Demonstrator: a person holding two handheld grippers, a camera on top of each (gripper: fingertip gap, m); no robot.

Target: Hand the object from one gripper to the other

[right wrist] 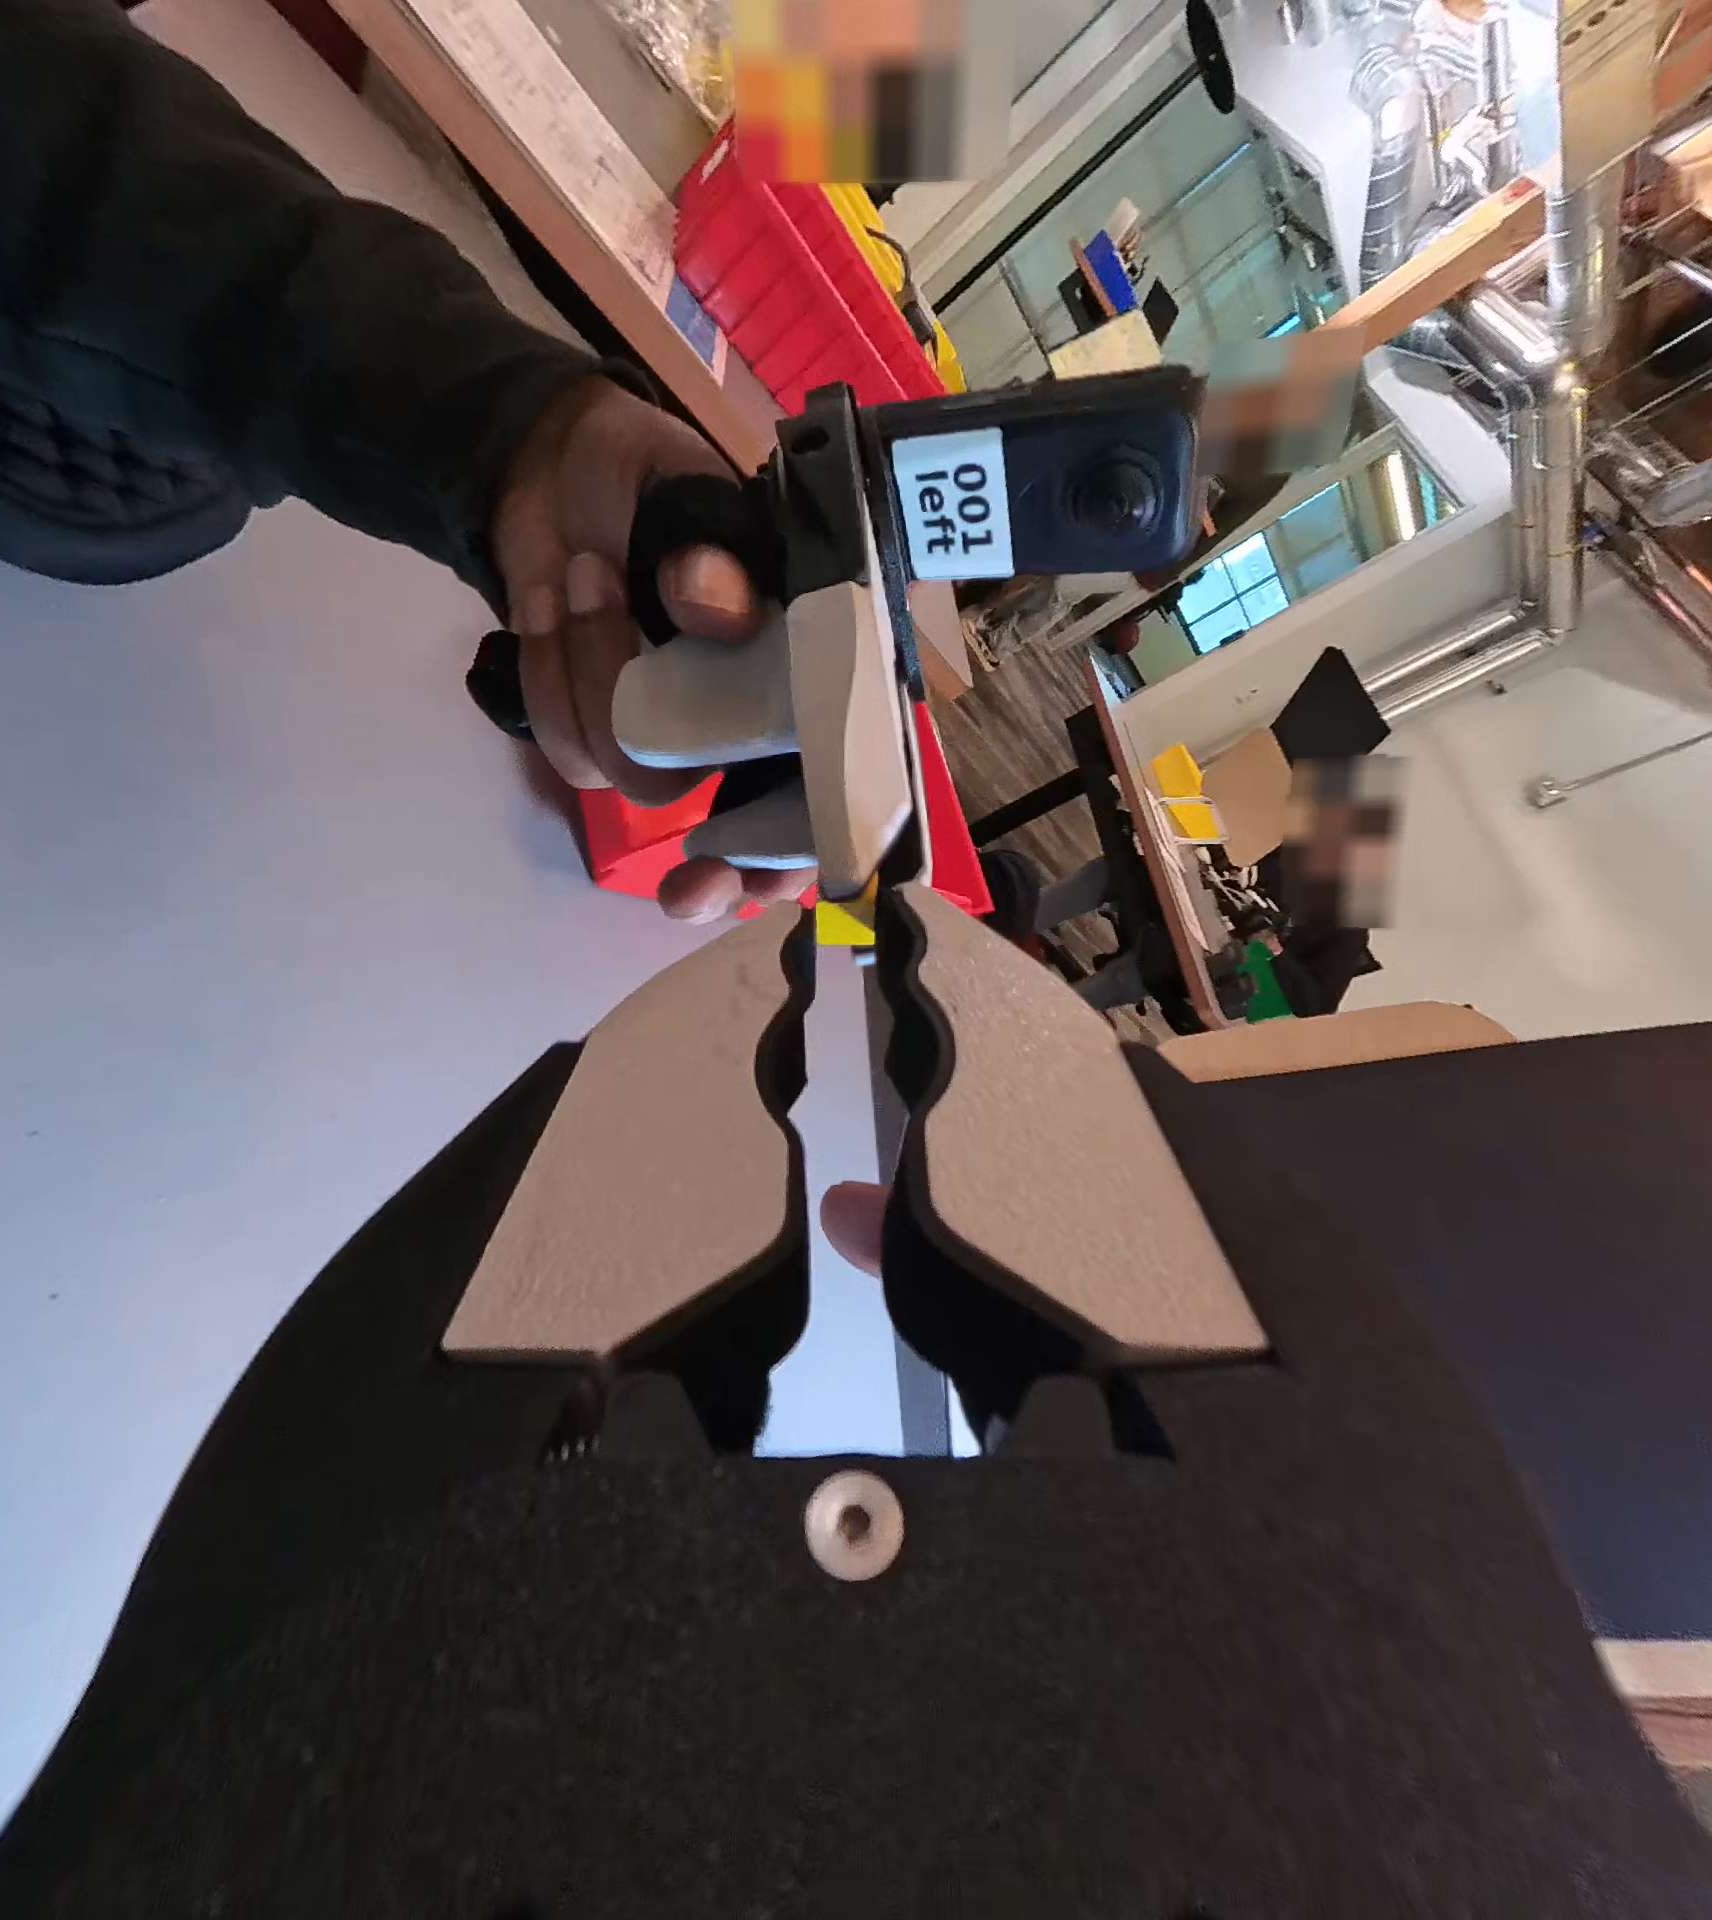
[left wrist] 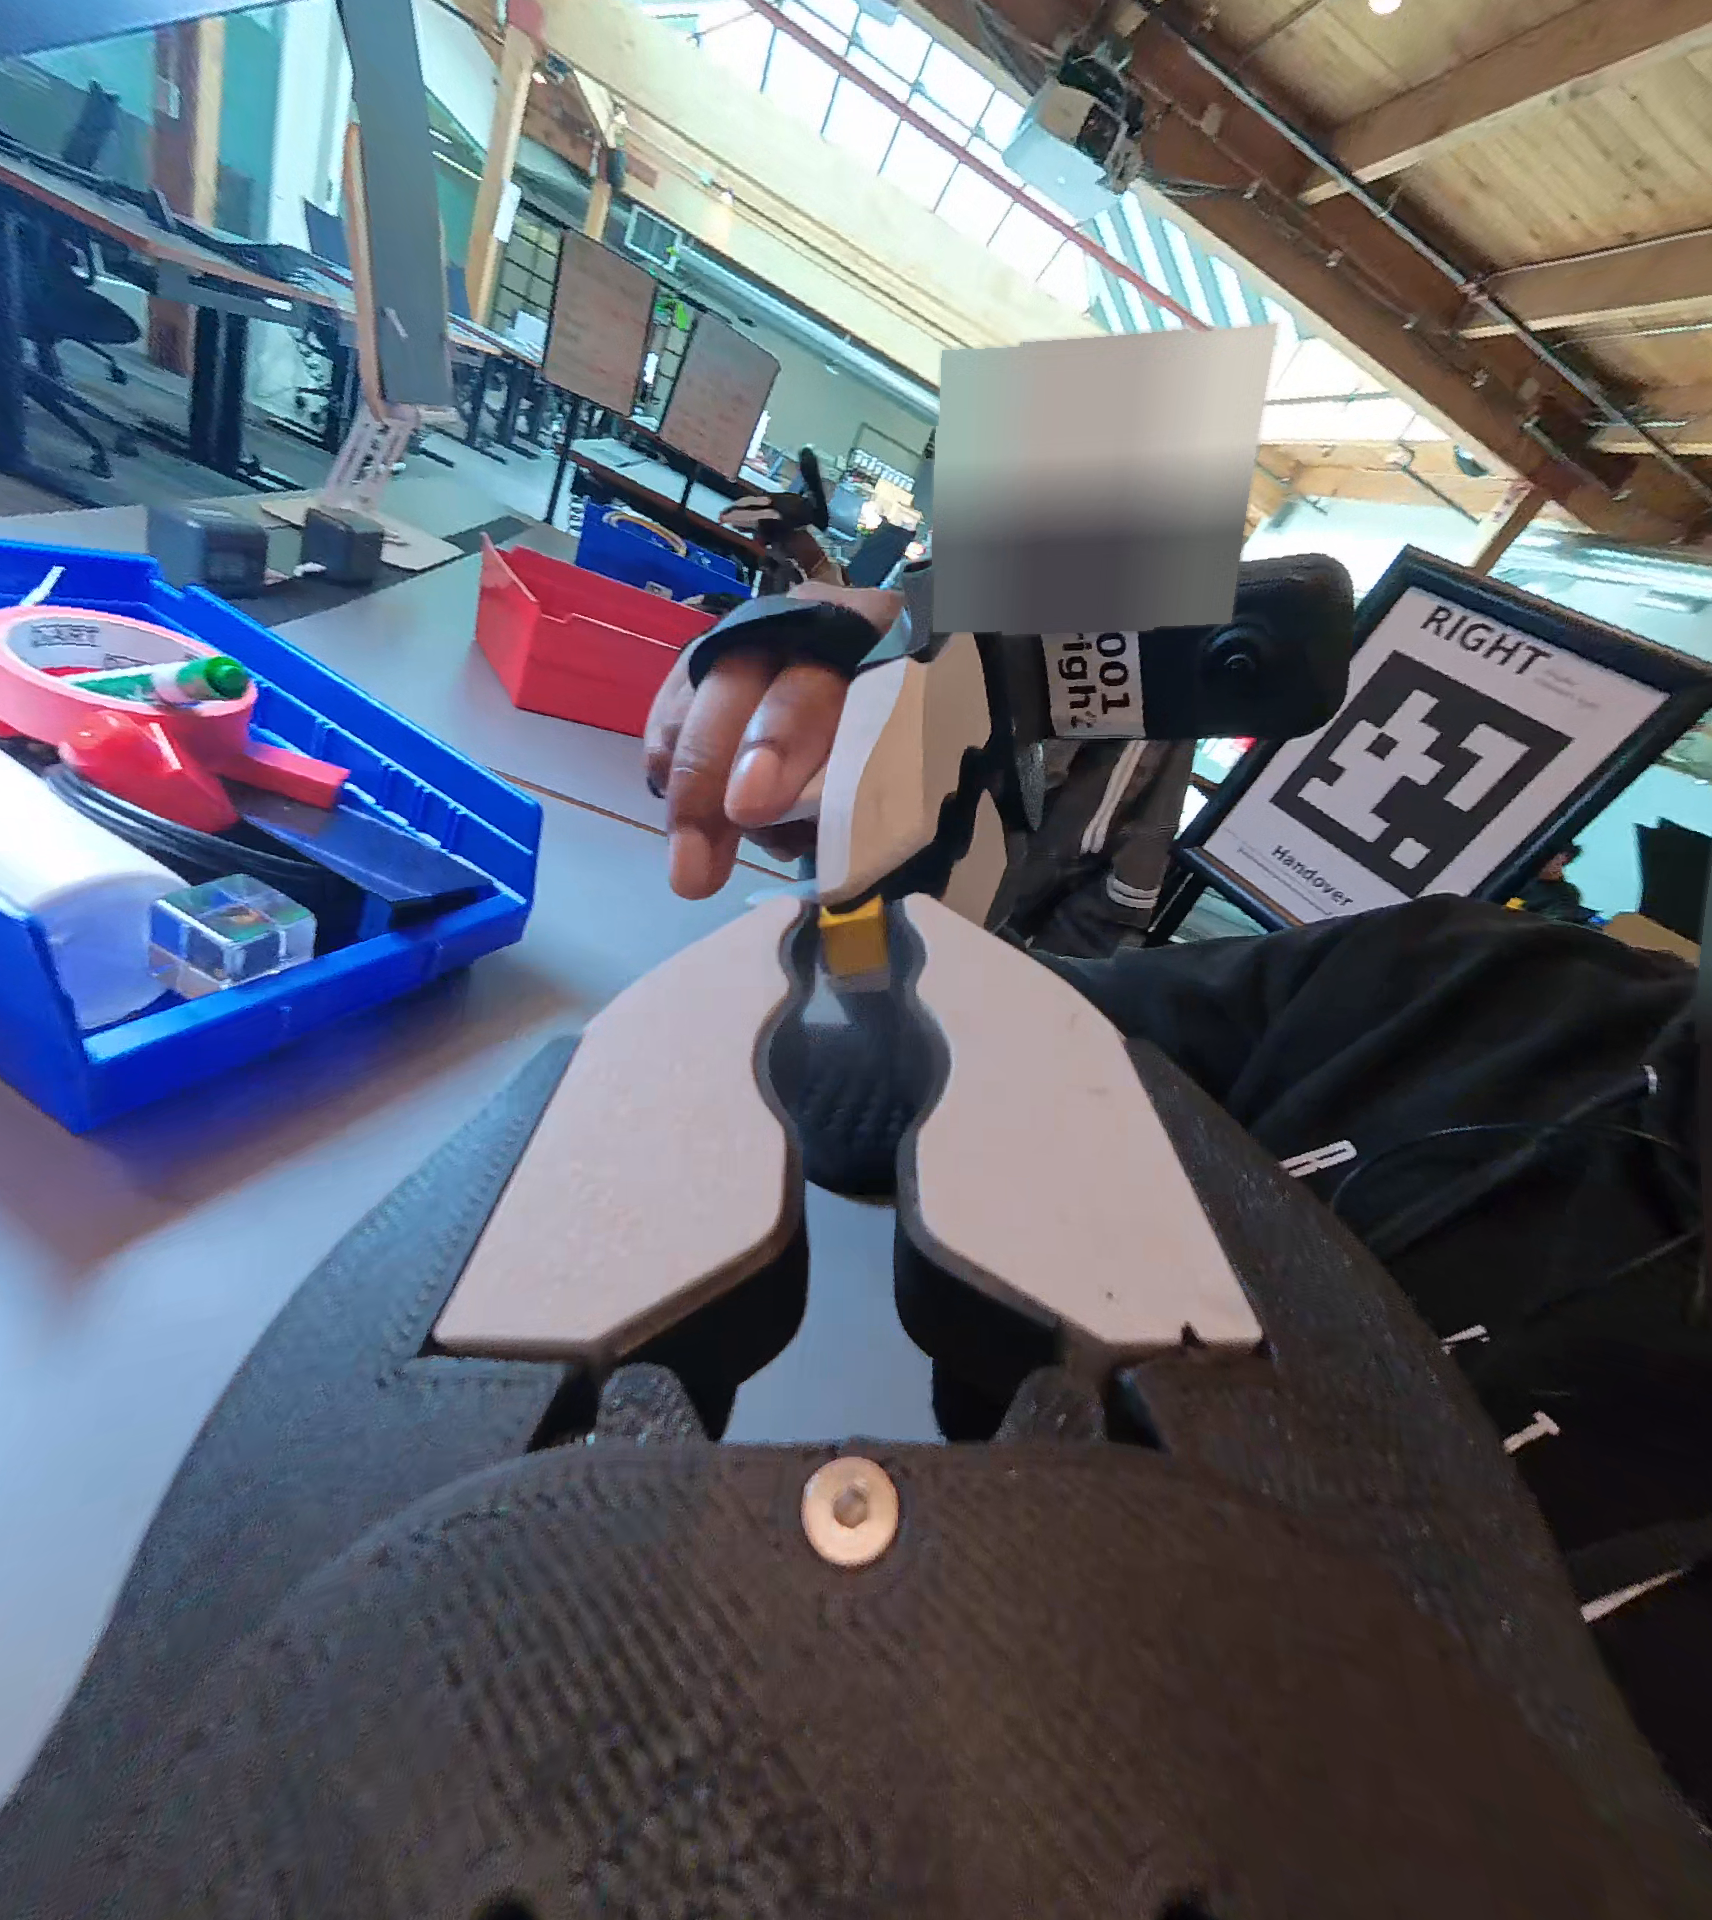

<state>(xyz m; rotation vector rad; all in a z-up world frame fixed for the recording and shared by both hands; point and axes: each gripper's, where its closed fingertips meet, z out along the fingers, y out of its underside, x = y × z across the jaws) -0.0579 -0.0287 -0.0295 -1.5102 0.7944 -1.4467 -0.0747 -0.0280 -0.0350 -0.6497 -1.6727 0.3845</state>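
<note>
Yellow block (left wrist: pixel 847 938) pinched at both ends, above the grey table (left wrist: pixel 104 1195).

Left gripper (left wrist: pixel 850 935) clamped on it, level; right gripper (right wrist: pixel 847 925) clamped too, meeting nose-to-nose, rolled sideways, each in a hand (left wrist: pixel 727 769).

The left gripper (left wrist: pixel 850 951) had a black body of rough, ridged printed plastic, its fingers (left wrist: pixel 654 1132) faced in matt, faintly grainy grey — and a bright metal screw (left wrist: pixel 850 1511) sat in the shell. The small yellow object (left wrist: pixel 850 935) looked like smooth, hard plastic. The table (left wrist: pixel 52 1247) was smooth, matt grey. The blue bin (left wrist: pixel 312 997) was glossy moulded plastic, holding a clear, glassy cube (left wrist: pixel 231 933). The right gripper (right wrist: pixel 847 925) showed the same grainy grey — a black cloth sleeve (right wrist: pixel 208 312) beside it.
</note>
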